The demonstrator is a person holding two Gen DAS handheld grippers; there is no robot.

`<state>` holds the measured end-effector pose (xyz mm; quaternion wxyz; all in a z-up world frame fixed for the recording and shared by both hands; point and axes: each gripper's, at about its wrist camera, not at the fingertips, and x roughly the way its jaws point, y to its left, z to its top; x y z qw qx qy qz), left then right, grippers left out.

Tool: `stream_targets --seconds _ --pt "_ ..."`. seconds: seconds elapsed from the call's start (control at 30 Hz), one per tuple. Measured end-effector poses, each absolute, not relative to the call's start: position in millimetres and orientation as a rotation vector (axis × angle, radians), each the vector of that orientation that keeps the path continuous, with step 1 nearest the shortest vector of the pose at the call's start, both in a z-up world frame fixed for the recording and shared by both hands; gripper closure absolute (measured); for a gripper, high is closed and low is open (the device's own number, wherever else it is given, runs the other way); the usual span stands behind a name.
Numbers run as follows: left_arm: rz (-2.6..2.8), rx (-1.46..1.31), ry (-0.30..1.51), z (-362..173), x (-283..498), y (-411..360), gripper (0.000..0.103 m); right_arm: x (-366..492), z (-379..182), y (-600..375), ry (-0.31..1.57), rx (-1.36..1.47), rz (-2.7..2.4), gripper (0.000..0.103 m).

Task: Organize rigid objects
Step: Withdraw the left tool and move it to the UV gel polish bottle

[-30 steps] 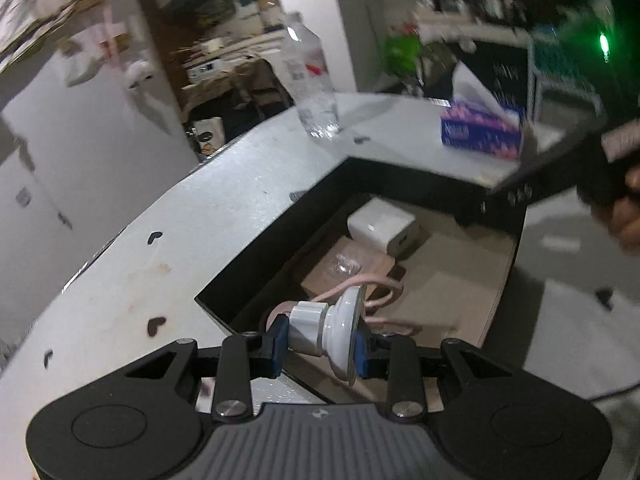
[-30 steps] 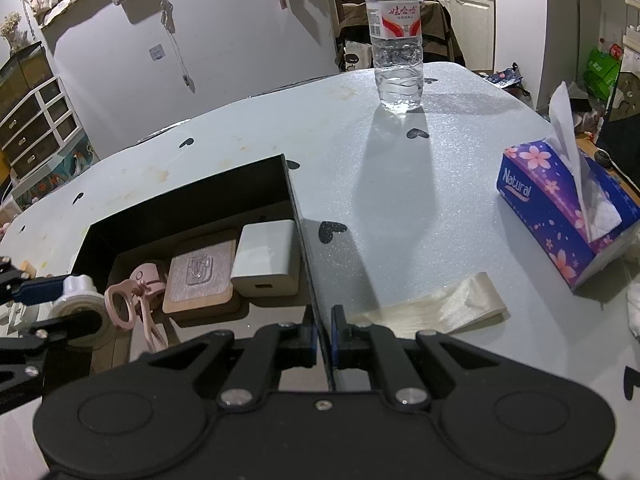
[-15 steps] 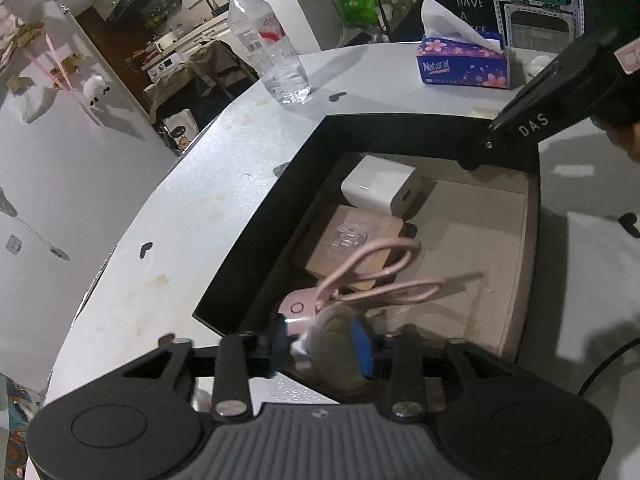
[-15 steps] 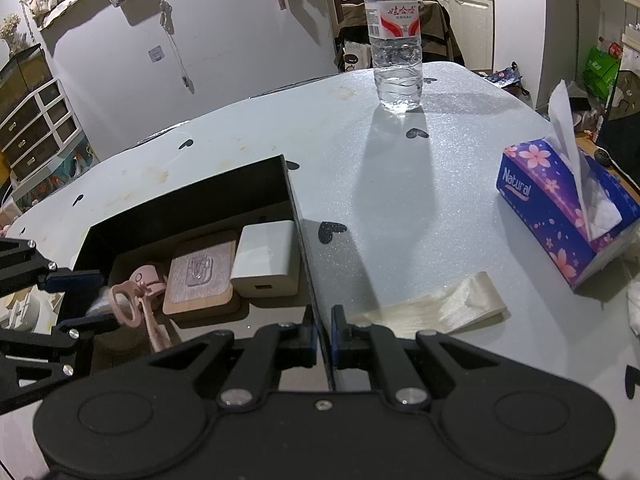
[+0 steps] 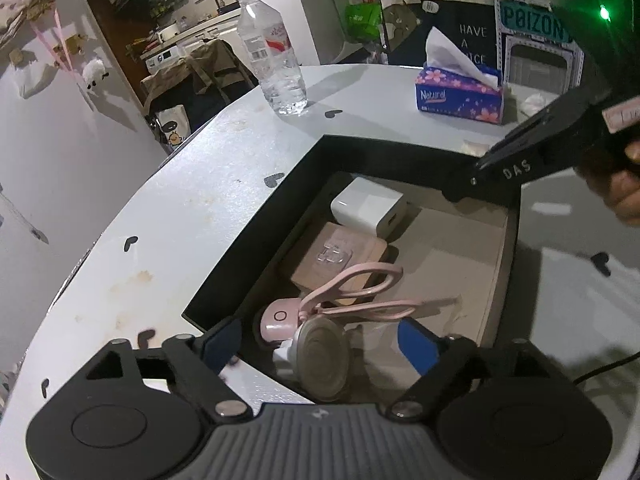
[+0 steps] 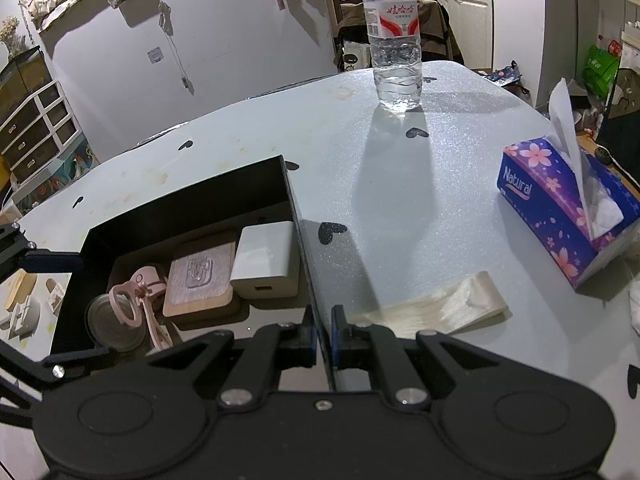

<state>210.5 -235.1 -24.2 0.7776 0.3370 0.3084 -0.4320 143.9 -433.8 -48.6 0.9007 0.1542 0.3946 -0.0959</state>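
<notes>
A black box [image 5: 256, 232] with a brown floor holds a white charger [image 5: 366, 206], a wooden block [image 5: 340, 256], pink scissors [image 5: 356, 292] and a small pink round piece [image 5: 278, 316]. In its near corner lies a white and grey round disc part [image 5: 320, 354]. My left gripper [image 5: 318, 346] straddles the disc. Its jaws are opening, and the blue pads [image 5: 418, 346] stand clear of it on both sides. My right gripper [image 6: 322, 334] is shut on the box's side wall [image 6: 296, 216]. The disc [image 6: 116, 324] also shows in the right wrist view.
On the pale table [image 6: 400, 200] stand a water bottle [image 6: 396, 40] at the back and a purple tissue box [image 6: 560, 216] at the right. A folded pale strip [image 6: 440, 304] lies just right of the box. A hand [image 5: 624, 196] holds the right gripper.
The left gripper, shut on the disc part a second ago, lowered it into the box's near corner and opened, letting it go. The right gripper stayed clamped on the box wall.
</notes>
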Motion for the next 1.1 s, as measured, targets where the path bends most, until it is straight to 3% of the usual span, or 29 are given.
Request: stream_targets --seconds 0.2,1.1 --pt "-0.946 0.671 0.688 -16.0 208.8 -231.3 0.009 145.0 -48.8 -433.6 0.816 0.322 -0.202 0.096" --pt "-0.799 0.35 0.641 -6.4 189.4 -149.4 0.004 113.6 -29.7 -428.5 0.785 0.296 -0.205 0.097"
